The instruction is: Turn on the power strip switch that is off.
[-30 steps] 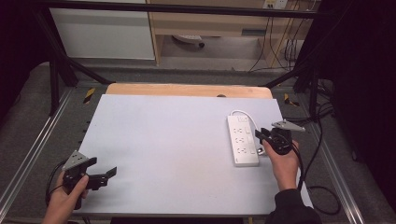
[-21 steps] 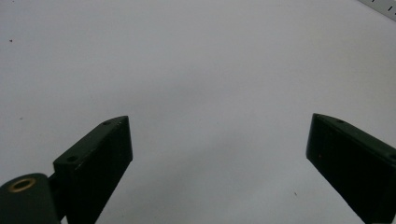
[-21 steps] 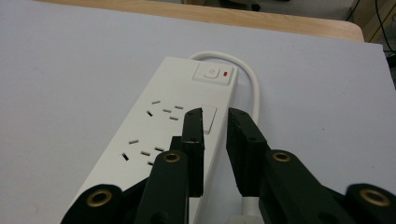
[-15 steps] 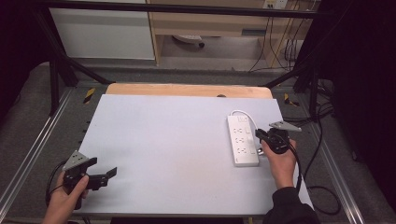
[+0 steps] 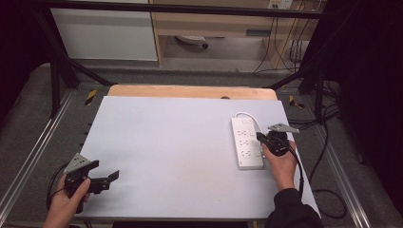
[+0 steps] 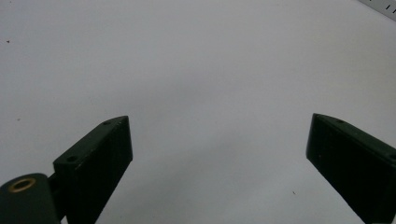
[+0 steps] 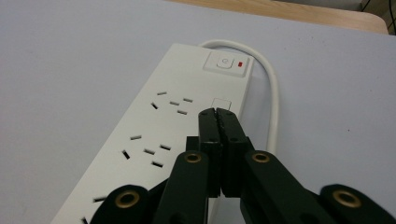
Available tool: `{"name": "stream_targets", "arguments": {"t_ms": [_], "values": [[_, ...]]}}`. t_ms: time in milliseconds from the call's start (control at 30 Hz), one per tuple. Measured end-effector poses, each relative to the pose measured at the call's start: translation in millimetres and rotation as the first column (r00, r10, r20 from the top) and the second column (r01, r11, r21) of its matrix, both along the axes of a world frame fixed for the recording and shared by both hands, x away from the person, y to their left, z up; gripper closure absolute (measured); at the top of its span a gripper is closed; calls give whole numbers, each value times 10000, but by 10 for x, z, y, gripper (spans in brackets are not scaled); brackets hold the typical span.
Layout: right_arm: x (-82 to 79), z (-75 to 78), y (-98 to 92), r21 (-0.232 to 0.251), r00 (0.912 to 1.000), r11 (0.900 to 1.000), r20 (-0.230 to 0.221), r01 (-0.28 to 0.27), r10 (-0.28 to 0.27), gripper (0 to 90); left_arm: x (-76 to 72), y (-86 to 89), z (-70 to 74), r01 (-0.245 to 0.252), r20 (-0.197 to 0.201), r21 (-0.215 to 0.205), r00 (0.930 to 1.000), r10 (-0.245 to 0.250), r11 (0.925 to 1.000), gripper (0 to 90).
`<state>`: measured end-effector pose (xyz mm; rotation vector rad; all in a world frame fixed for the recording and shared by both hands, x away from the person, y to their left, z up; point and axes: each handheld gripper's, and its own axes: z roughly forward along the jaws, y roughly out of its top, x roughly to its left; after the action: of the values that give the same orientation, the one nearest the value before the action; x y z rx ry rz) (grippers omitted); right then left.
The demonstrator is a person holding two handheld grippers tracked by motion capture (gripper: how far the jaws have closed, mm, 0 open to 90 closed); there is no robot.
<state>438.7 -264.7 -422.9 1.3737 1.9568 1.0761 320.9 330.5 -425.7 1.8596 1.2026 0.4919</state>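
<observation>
A white power strip lies on the right side of the pale table top, its white cable looping off the far end. In the right gripper view the power strip shows several socket groups and a switch with a small red light. My right gripper is shut with nothing between its jaws, and its tip hovers over the strip's right edge, short of the switch. My left gripper stands open near the table's front left corner, over bare surface.
The table top has a wooden strip along its far edge. Black frame rails run along both sides. Cables hang off the right edge near my right hand. A cabinet and shelf stand beyond the table.
My right gripper has crept slightly forward along the power strip's right edge. The left gripper has stayed in place.
</observation>
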Motion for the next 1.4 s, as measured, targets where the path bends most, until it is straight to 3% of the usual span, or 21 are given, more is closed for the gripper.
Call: {"name": "stream_targets", "arguments": {"t_ms": [867, 1400], "values": [[21, -86, 65, -410, 9997, 9989, -96, -212, 208, 900, -1, -2, 0, 24, -17, 16, 10000, -24, 10000, 72], [49, -142, 67, -230, 9998, 9996, -105, -172, 170, 900, -1, -5, -3, 50, -38, 45, 10000, -50, 10000, 72]]}}
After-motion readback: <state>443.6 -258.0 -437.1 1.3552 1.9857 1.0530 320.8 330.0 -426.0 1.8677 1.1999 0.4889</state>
